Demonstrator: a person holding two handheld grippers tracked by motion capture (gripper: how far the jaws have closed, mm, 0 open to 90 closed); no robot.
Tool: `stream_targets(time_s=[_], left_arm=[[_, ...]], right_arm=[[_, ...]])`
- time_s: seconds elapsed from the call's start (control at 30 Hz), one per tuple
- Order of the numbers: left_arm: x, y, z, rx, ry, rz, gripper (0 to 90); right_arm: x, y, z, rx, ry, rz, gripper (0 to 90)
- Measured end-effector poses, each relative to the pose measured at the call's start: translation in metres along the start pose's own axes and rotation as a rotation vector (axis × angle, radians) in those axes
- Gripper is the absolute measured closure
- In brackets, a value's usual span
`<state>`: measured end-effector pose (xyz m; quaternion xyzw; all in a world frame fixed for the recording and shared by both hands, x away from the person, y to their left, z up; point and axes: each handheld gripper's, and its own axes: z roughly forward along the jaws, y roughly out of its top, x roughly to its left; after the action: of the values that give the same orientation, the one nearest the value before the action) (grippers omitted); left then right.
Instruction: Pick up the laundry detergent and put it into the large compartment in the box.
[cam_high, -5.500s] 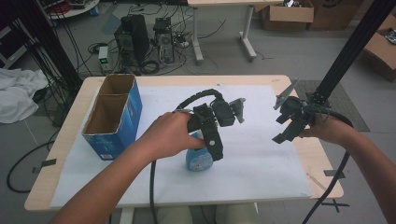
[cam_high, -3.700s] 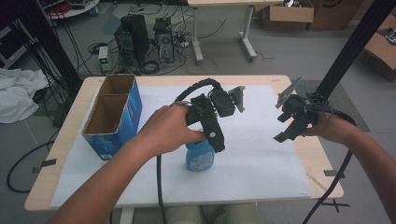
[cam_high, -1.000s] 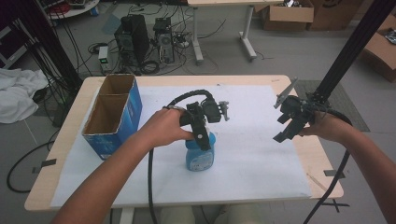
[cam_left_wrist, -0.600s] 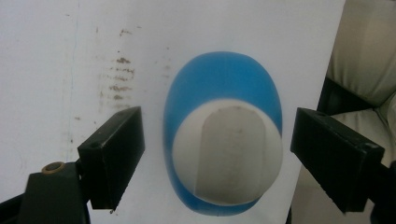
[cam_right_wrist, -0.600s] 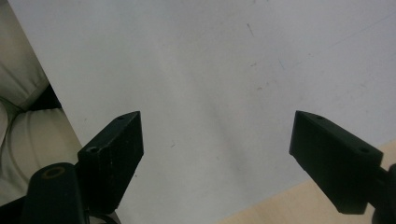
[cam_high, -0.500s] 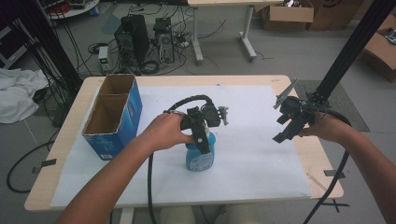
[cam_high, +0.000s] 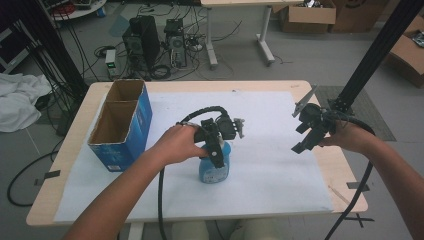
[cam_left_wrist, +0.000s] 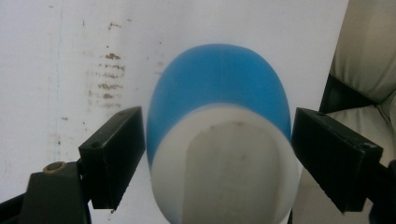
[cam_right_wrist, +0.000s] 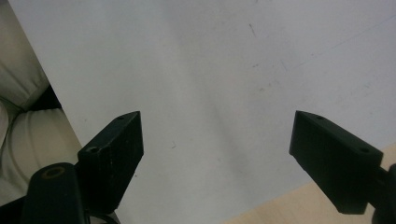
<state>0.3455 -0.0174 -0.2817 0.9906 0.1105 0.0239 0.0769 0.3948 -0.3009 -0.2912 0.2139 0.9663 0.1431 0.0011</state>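
We judge the step in hand to be a grasp from above: our left tool (cam_left_wrist: 215, 172) hangs over the blue plastic spray bottle with a white top (cam_left_wrist: 219, 140), its jaws spread wide with one on each side of the bottle. In the left gripper view a thin gap shows between each jaw and the bottle's flanks, so we read the tool as open and holding nothing, though the left jaw sits very close to the blue wall. The bottle stands upright on the white paper sheet (cam_left_wrist: 70, 56) directly below the tool.

The next move, as we see it, calls for closing the jaws squarely on the bottle's sides. The rounded, smooth shoulder could let it slip upward out of the pinch, so a lower bite seems wiser.

The left gripper view gives us the gap at each jaw. The high view does not, because there the hand and the tool's body cover the bottle's top (cam_high: 214, 167). The high view offers instead the layout: beyond our left tool stands a blue cardboard box with two open compartments (cam_high: 120, 125), and well off to its other side our right tool (cam_high: 309, 131) hovers above the pale wooden desk (cam_high: 345, 192). Its own view shows the jaws (cam_right_wrist: 215, 163) wide apart and empty over paper and desk edge.
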Motion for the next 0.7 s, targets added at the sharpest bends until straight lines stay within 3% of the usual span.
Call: stream_targets(time_s=[0.7], left_arm=[[0.0014,0.0003,0.0027,0.004,0.001,0.0,23.8]], right_arm=[[-0.0008,-0.0015,-0.0008,-0.005,-0.001,0.002,17.6]])
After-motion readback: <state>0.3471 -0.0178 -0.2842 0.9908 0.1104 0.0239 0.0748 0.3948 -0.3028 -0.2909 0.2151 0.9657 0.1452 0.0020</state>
